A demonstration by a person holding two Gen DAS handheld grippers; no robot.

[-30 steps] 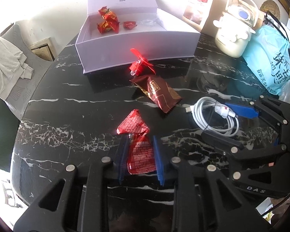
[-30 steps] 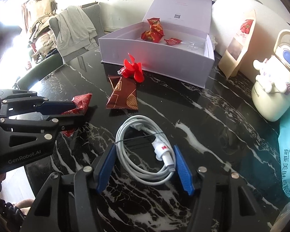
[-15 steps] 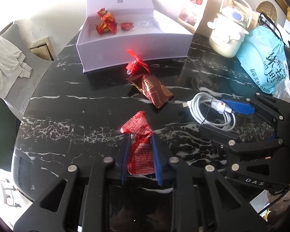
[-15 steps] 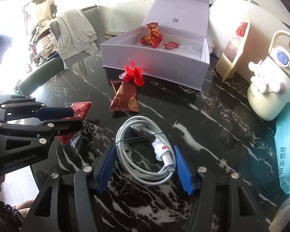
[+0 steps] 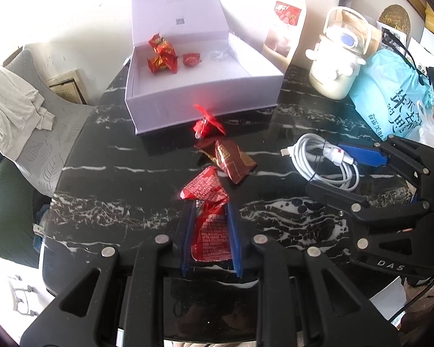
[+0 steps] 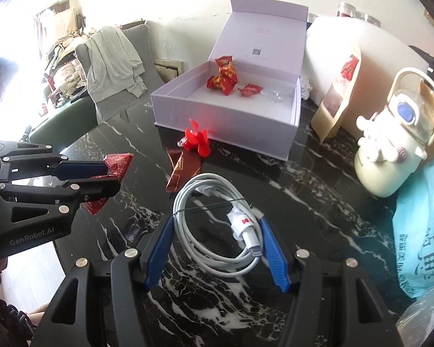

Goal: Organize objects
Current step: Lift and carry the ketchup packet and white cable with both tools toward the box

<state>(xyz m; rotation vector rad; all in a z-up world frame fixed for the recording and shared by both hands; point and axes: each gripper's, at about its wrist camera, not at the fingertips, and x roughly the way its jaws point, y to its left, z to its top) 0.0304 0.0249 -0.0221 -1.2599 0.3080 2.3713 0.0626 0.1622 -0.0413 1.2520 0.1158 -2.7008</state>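
My left gripper (image 5: 209, 206) is shut on a red snack packet (image 5: 209, 231), held clear of the black marble table (image 5: 115, 179); from the right wrist view the packet (image 6: 117, 162) sticks out past the left gripper (image 6: 112, 177). My right gripper (image 6: 217, 220) is shut on a coiled white cable (image 6: 214, 231), its blue fingers pressing both sides of the coil. An open lavender box (image 5: 202, 98) at the back holds several red candies (image 5: 162, 57). In front of the box lie a red twist candy (image 5: 207, 124) and a brown packet (image 5: 227, 159).
A cream kettle-shaped bottle (image 6: 390, 156), a blue plastic bag (image 6: 422, 222) and a kraft pouch (image 6: 338, 101) stand along the right side. A chair draped with a grey cloth (image 6: 112, 60) is at the table's far left edge.
Both grippers have risen and drawn back from the box, each carrying its load. The red packet has come up off the table; the cable stays fixed between the right fingers.
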